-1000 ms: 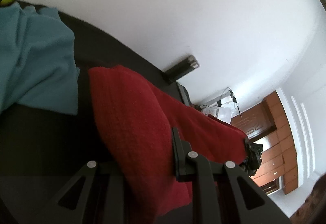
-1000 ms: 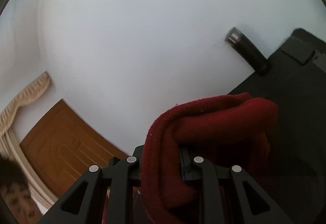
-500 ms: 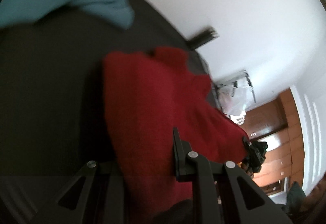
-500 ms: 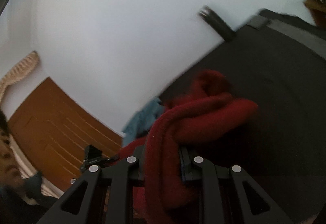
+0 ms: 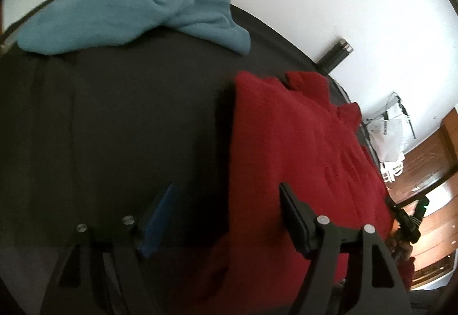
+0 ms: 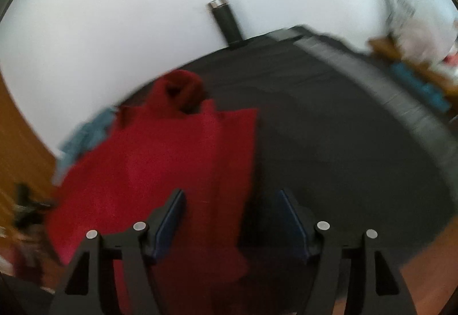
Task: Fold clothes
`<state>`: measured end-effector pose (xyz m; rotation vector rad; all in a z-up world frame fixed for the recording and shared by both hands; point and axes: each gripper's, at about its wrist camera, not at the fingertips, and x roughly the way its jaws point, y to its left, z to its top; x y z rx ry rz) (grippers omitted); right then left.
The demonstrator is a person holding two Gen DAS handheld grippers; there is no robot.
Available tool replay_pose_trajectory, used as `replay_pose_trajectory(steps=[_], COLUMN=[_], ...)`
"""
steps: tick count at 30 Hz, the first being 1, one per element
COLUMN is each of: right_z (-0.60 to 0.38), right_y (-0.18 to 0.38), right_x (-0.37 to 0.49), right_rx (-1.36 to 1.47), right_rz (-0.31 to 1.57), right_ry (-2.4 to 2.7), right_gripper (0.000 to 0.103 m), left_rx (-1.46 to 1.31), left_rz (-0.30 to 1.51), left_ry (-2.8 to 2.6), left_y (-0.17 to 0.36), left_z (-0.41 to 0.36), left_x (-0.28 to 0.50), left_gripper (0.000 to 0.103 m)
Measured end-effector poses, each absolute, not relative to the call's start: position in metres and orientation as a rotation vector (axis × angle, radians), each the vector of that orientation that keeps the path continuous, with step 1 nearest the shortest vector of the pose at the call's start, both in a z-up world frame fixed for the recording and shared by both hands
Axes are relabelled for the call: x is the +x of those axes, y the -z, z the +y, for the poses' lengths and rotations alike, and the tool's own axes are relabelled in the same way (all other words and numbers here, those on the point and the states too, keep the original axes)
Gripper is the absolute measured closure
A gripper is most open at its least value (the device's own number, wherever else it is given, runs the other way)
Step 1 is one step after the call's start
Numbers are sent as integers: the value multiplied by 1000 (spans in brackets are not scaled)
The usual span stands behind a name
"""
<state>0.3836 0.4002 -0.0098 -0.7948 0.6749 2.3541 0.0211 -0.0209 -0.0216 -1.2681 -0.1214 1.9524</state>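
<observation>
Table: I saw a big dark table [image 5: 114, 120] under everything, set against a white wall [image 6: 114, 14].
Red cloth: The red cloth [image 5: 297, 149] lay flat on the table, on the right in my left camera and on the left in my right camera [image 6: 160, 160]. It looked folded over, with a straight edge down one side. A small lumpy bit poked up at its far end.
Blue cloth: A blue cloth [image 5: 120, 14] sat in a crumpled heap at the far side of the table, well apart from the red one. It was not folded at all.
Bottle: A dark bottle [image 6: 226, 23] with a silver top stood by the wall at the table's back edge.
Left claw: My left gripper [image 5: 229, 217] was opening. The near edge of the red cloth lay between its jaws, but the pads were not pressing on it.
Right claw: My right gripper [image 6: 232, 215] was opening too. The red cloth's other near corner lay between its jaws, loose and let go.
How far along: I think one fold of the red cloth was laid down. It may need more folds and a tidy of that lumpy end. The blue cloth was all left to do.
</observation>
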Motion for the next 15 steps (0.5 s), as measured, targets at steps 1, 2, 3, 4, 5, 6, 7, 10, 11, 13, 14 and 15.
replay_pose_trajectory(steps=[1,2,3,4,5,6,7,10,11,13,14,15], right_z=[397,393,386,376,369,362,355,338,335,333,335,337], right_y=[6,0,-10,-22,-33,-42,-49,-61,-61,-58,-53,-48], right_x=[384,383,380,376,370,364,357,326,316,290,282,276], right_rx=[-794,-784,-757,-727,-706,-690,-686,-720,-744,-805,-838,-869], right_rz=[612,539,441,350,294,249,223,173,165,161,169,184], right_ry=[-2338,-2318,-2301,-2311,-2348,-2389,-2438,-2569,-2587,-2601,-2599,-2592], right_gripper=[34,34,34,34,34,34,33,25,25,26,26,25], left_rx=[-1253,-1226,-1185,-1148,-1110,-1074,-1044,-989,-984,-1003,-1016,-1049], left_rz=[-105,-90,-80,-88,-97,-106,-115,-99,-86,-55,-41,-37], left_ry=[-1982,-2017,-2050,-2053,-2056,-2054,-2027,-1927,-1895,-1848,-1826,-1818], left_y=[16,8,-4,-14,-24,-33,-41,-53,-53,-44,-39,-30], left_z=[-22,-25,-25,-22,-19,-15,-10,24,34,59,70,78], left_x=[21,22,24,25,26,28,31,42,44,45,45,41], left_gripper=[27,27,27,26,25,24,23,23,23,23,23,23])
